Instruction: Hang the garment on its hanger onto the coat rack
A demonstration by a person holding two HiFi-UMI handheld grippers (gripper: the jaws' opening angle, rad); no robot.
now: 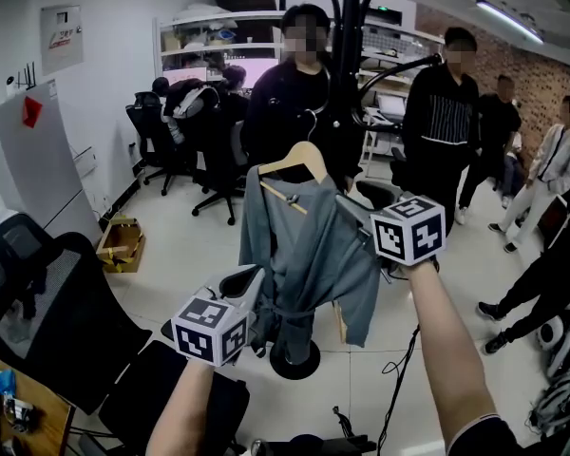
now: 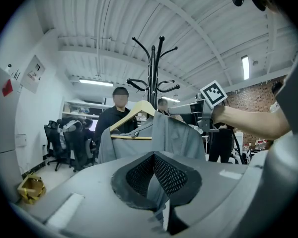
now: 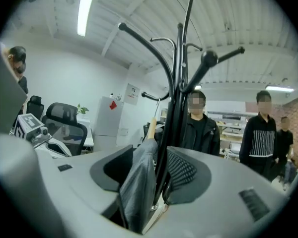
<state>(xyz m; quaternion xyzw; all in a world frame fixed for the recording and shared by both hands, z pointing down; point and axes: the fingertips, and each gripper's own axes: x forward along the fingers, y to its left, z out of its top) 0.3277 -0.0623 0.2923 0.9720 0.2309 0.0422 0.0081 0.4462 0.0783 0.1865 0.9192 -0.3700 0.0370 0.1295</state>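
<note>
A grey garment [image 1: 309, 245] hangs on a wooden hanger [image 1: 290, 160] whose hook sits up by the arms of the black coat rack [image 1: 347, 55]. My left gripper [image 1: 252, 288] holds the garment's lower edge; in its own view the grey fabric [image 2: 155, 195] is pinched between the meshed pads [image 2: 171, 175]. My right gripper [image 1: 353, 212] is at the garment's right shoulder. In its view the jaws stand wide apart, with the shoulder fabric [image 3: 139, 182] and the rack pole [image 3: 176, 93] between them, untouched by the pads. The hanger's tip [image 3: 150, 128] shows just beyond.
Several people stand close behind the rack [image 1: 299, 93] and to the right [image 1: 446, 122]. Office chairs [image 1: 195, 131] stand at the back left, and a black chair [image 1: 47, 302] is near my left. A cardboard box [image 1: 122, 245] and a cable [image 1: 399, 369] lie on the floor by the rack's base [image 1: 294, 361].
</note>
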